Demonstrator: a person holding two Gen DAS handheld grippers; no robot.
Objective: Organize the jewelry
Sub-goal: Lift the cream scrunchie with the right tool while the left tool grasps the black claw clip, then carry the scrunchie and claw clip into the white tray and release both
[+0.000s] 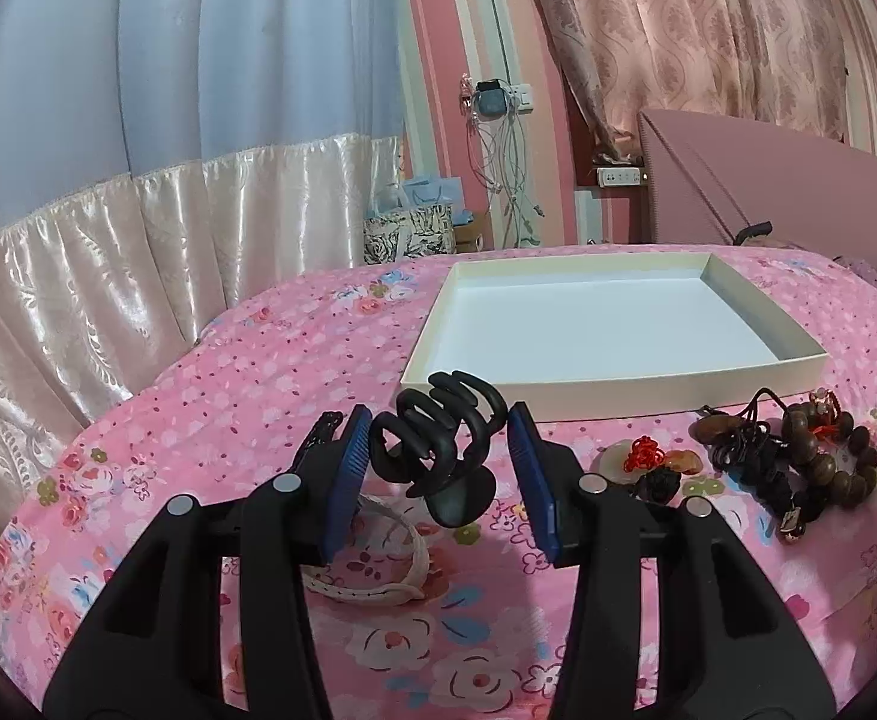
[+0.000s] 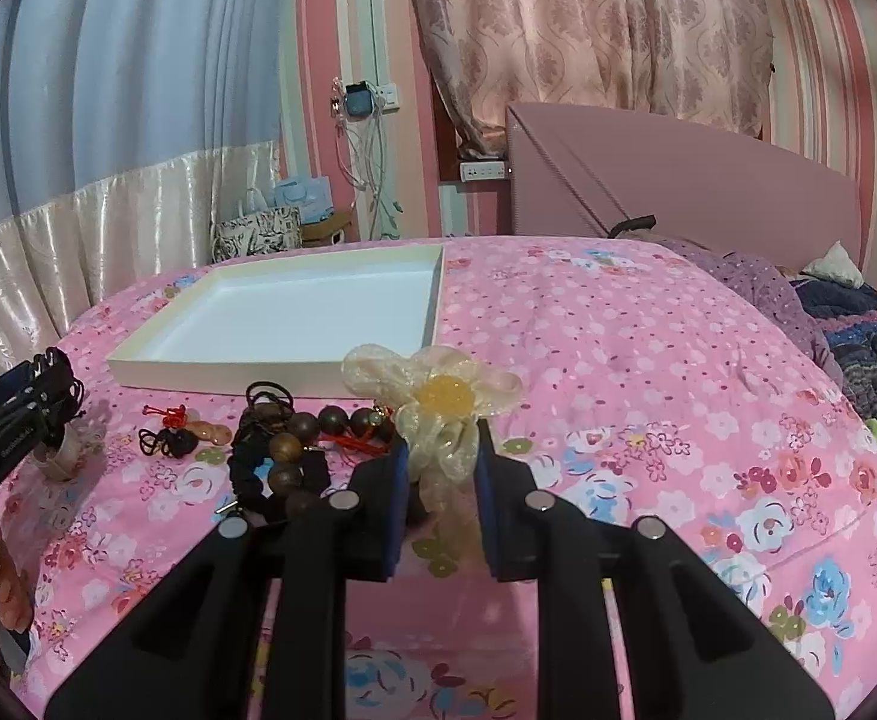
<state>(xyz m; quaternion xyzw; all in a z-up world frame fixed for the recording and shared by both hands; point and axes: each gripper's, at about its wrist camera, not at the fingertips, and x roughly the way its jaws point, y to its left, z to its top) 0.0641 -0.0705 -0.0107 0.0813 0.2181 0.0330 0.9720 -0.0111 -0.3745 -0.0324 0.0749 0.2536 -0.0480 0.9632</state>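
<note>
My left gripper (image 1: 438,444) is shut on a black claw hair clip (image 1: 438,450) and holds it above the bedspread, just in front of the white shallow box (image 1: 612,384). My right gripper (image 2: 441,462) is shut on a cream fabric flower hair tie (image 2: 432,396) with a yellow bead centre, lifted a little off the bed. The white box shows in the right wrist view (image 2: 270,369) too, with nothing inside. The left gripper (image 2: 18,408) with the clip shows at the left edge of the right wrist view.
On the pink floral bedspread (image 1: 258,396) lie a wooden bead bracelet (image 1: 840,462), black hair ties (image 1: 744,450), red-knot charms (image 1: 648,456) and a white band (image 1: 378,576). A satin curtain hangs on the left, a pink headboard (image 2: 678,192) behind.
</note>
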